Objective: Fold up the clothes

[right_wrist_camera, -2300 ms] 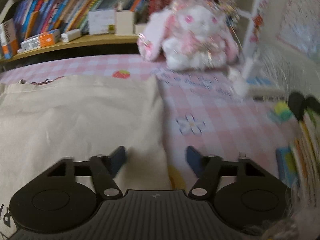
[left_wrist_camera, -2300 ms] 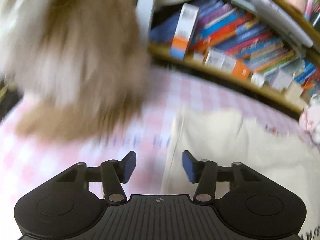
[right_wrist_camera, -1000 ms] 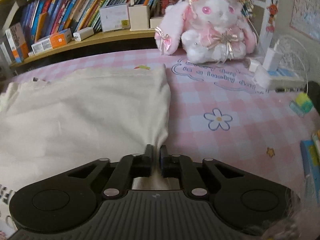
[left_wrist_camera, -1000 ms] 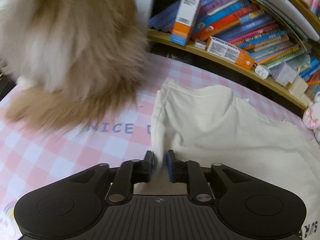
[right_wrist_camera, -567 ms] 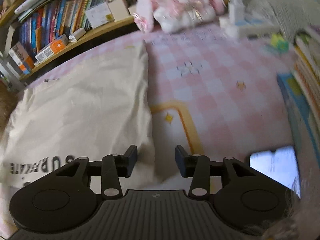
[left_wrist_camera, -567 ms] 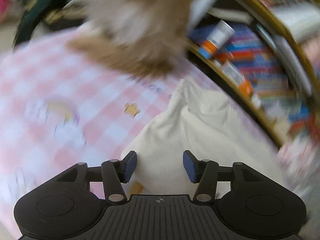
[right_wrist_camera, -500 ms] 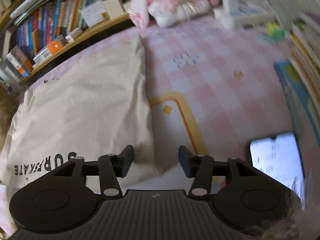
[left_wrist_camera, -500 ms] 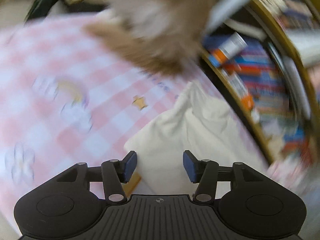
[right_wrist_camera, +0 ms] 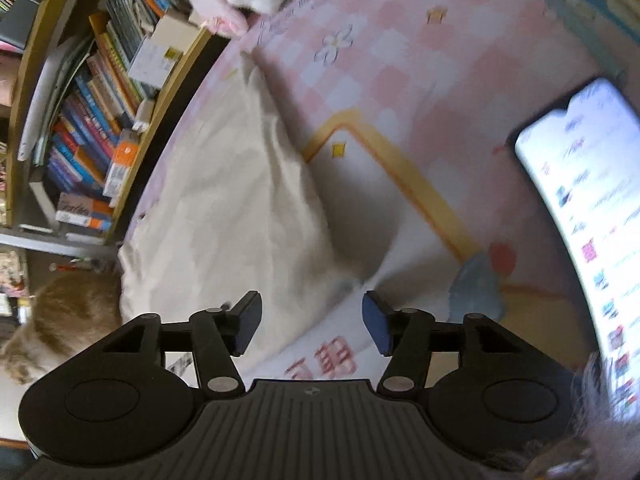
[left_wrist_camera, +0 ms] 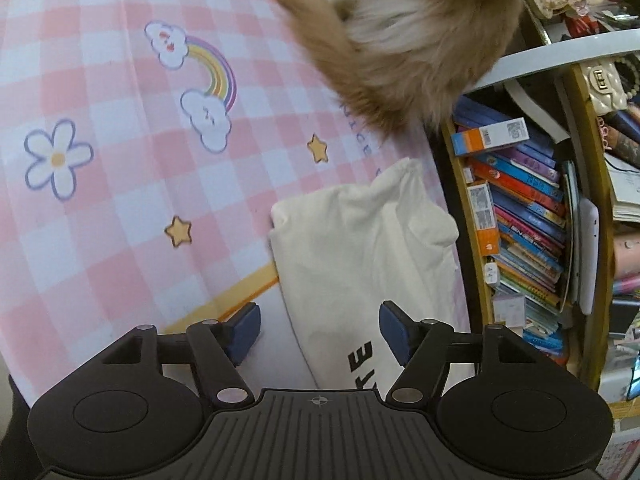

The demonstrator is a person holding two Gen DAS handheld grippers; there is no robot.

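Both the left claw (left_wrist_camera: 320, 334) and right claw (right_wrist_camera: 311, 328) are just opening, gripping nothing, hovering over the cream shirt (left_wrist_camera: 360, 256) at 12 o'clock, partly folded, more folds likely remaining.

The left gripper (left_wrist_camera: 320, 334) is a black plastic tool with a ribbed, ridged central plate bearing a small crosshair mark. Two rounded housings with shallow circular recesses flank that plate. Angular black linkage arms, pinned with silver round-headed screws, end in fingers (left_wrist_camera: 394, 326) faced with dark blue pads. The right gripper (right_wrist_camera: 312, 328) matches it: same ribbed plate, housings, screws and blue-padded fingers (right_wrist_camera: 376, 328).
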